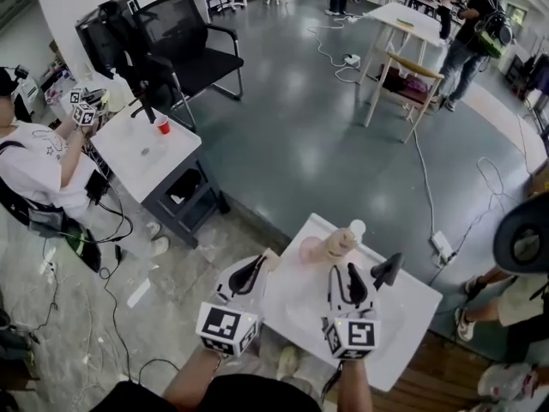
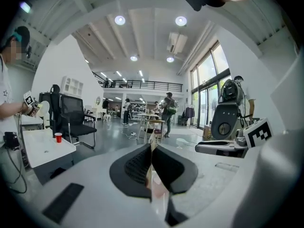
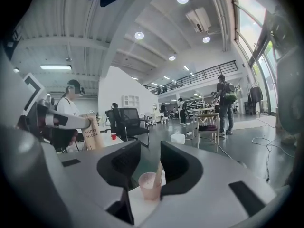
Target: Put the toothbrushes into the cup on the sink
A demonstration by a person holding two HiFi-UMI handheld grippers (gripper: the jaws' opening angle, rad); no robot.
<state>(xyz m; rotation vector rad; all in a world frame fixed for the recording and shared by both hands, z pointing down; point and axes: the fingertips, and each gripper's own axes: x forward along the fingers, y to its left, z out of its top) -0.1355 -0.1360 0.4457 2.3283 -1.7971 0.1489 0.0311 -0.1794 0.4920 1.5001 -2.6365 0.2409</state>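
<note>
A pink cup (image 1: 310, 249) stands at the far side of the white sink top (image 1: 403, 316). In the right gripper view the cup (image 3: 148, 186) has a wooden toothbrush (image 3: 158, 172) leaning in it. My left gripper (image 1: 255, 270) hovers at the sink's left edge, shut on a flat tan toothbrush packet (image 3: 92, 133). Only the packet's thin edge (image 2: 151, 151) shows between the left gripper's (image 2: 151, 148) pressed jaws. My right gripper (image 1: 371, 269) is raised above the sink, nearer to me than the cup. The right gripper's (image 3: 149, 153) jaws stand apart with nothing between them.
A tan and white object (image 1: 341, 240) stands right of the cup. A second white table (image 1: 146, 157) with a red cup (image 1: 162, 126) and a black chair (image 1: 184, 45) lie to the far left. People sit at the left (image 1: 39, 166) and right (image 1: 523, 247). Cables cross the floor.
</note>
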